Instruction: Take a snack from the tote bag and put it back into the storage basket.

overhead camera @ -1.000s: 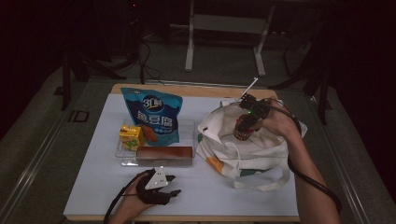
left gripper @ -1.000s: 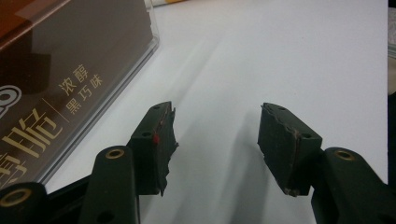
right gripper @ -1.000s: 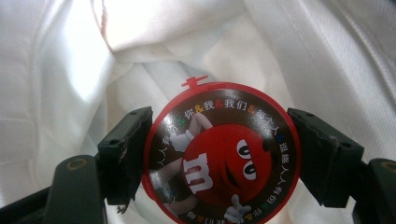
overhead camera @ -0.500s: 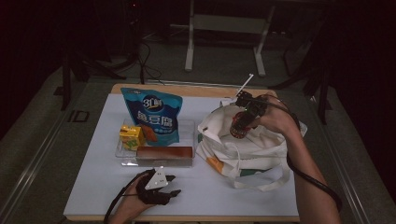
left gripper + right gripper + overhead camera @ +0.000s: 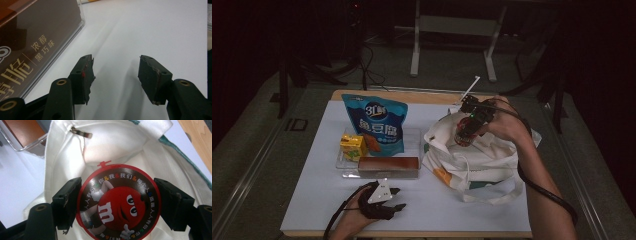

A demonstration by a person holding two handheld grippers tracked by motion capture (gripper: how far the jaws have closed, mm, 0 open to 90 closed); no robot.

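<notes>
A person is working at a white table [image 5: 312, 200], loading groceries into a white tote bag [image 5: 482, 160] slumped on its right half. The right gripper [image 5: 464, 134] is hovering over the bag's mouth, its jaws clamped on either side of a round red candy tub [image 5: 115, 207], which the right gripper view is showing lid-up directly above the open fabric interior. A blue snack pouch [image 5: 377, 125] is standing at the back of a clear tray [image 5: 343, 165], with a yellow drink carton [image 5: 352, 146] in front of it and a brown chocolate box [image 5: 388, 166] lying along the tray's near edge. The left gripper [image 5: 115, 75] is resting on the table just beside that box, jaws spread and holding nothing.

The risk appears to lie with the soft bag: its rim is sagging inward, and the tub could catch on a fold or on the metal clasp [image 5: 80, 132] and tip out if let go too early. The grip is also on a curved, smooth wall, so the tub could slip or twist between the pads.
</notes>
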